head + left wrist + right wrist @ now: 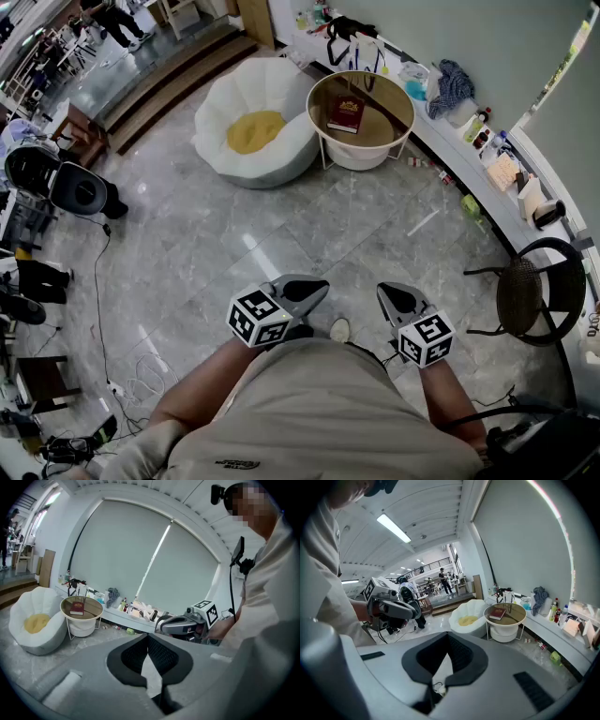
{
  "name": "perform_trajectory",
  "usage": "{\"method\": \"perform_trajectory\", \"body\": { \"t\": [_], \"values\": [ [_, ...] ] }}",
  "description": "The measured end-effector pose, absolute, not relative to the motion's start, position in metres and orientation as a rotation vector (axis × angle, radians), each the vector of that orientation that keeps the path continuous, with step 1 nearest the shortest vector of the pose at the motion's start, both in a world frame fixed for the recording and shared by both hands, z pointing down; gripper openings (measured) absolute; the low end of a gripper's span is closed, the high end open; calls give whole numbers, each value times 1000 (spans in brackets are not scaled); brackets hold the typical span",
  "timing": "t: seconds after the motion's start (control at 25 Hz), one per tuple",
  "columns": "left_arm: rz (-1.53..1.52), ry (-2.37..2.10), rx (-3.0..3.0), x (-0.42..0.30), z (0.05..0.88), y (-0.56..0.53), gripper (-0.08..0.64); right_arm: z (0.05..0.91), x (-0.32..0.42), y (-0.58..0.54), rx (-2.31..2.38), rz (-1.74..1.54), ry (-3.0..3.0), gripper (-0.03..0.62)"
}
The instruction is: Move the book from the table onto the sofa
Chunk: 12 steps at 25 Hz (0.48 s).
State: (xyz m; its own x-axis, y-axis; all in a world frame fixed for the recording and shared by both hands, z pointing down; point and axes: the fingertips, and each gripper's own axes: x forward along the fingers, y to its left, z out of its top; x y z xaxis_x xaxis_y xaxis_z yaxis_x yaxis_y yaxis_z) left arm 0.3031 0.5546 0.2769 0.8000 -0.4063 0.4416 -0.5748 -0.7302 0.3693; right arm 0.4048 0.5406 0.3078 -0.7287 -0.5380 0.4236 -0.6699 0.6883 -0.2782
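Observation:
A dark red book (346, 113) lies flat on a small round table (394, 98) with white legs, far across the floor. To its left sits the sofa (281, 89), a white petal-shaped seat with a yellow cushion. My left gripper (316, 286) and right gripper (388, 292) hang side by side close to my body, well short of the table, both shut and empty. The left gripper view has the book (77, 607) small at the left and the closed left gripper (149, 641) below. In the right gripper view the book (498, 614) lies beyond the closed right gripper (449, 641).
A long white counter (441, 141) with bottles and a blue cloth runs along the wall behind the table. A dark round chair (532, 292) stands at the right, and a black office chair (80, 192) at the left. Cables (103, 309) trail over the grey marble floor.

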Motion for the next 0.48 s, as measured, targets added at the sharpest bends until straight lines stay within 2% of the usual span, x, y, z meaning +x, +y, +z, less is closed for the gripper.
{"method": "perform_trajectory", "body": {
  "t": [0.48],
  "values": [
    [454,-809,2422,270,286,525,8,326,387,504,888,625,-2575,11]
  ]
}}
